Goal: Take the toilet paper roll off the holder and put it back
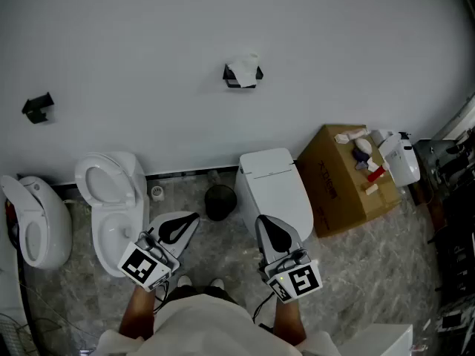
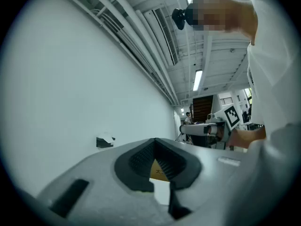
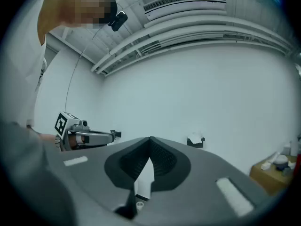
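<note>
We hold our left claw (image 1: 191, 217) and right claw (image 1: 262, 221) clenched empty, both well apart from the toilet paper roll (image 1: 243, 67) on its holder (image 1: 228, 74).

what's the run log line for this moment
step: not yet begun | left hand-held gripper: shut, empty | right hand-held gripper: shut, empty | toilet paper roll: on holder

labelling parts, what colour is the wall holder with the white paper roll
The wall holder is black; the head view shows it best.
</note>
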